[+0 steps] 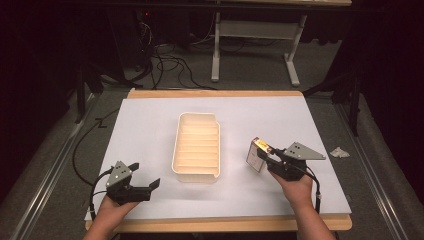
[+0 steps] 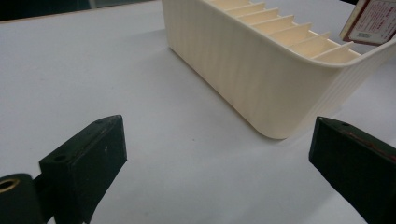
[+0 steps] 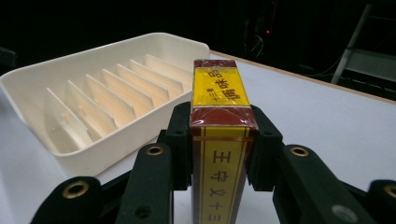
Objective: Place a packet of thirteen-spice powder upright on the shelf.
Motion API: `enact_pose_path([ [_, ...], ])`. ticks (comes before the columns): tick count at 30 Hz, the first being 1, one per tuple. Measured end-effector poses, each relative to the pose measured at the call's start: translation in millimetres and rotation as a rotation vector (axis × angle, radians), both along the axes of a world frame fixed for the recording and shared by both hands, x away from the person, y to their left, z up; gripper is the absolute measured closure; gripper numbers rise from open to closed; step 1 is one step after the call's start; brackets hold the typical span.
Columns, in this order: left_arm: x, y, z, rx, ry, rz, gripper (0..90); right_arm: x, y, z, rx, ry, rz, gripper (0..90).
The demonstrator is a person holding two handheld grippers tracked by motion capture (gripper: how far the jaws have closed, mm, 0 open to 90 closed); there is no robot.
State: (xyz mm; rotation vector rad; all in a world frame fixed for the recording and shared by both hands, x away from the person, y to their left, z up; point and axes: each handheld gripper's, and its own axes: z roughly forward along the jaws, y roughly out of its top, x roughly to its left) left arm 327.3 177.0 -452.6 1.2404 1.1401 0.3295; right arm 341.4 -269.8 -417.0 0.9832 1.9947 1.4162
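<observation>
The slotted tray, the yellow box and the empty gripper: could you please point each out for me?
tray (image 1: 196,174): high view, on its near rim.
box (image 3: 218,88): right gripper view, on its yellow top face.
left gripper (image 1: 145,178): high view, midway between its open fingertips.

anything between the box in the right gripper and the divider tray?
Nothing visible. The right gripper is shut on the small box, which sits just right of the cream tray; only bare white table surface lies between them. The tray's slots look empty. The left gripper is open, off to the tray's left.
</observation>
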Motion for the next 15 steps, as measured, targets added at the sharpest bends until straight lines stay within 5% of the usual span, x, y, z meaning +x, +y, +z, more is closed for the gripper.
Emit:
enact_pose_path([
  [15,0.5,0.7,-0.1,-0.007,0.007,-0.014,4.5,-1.1,4.9,2.6,-0.006,-0.010,0.094,68.4],
])
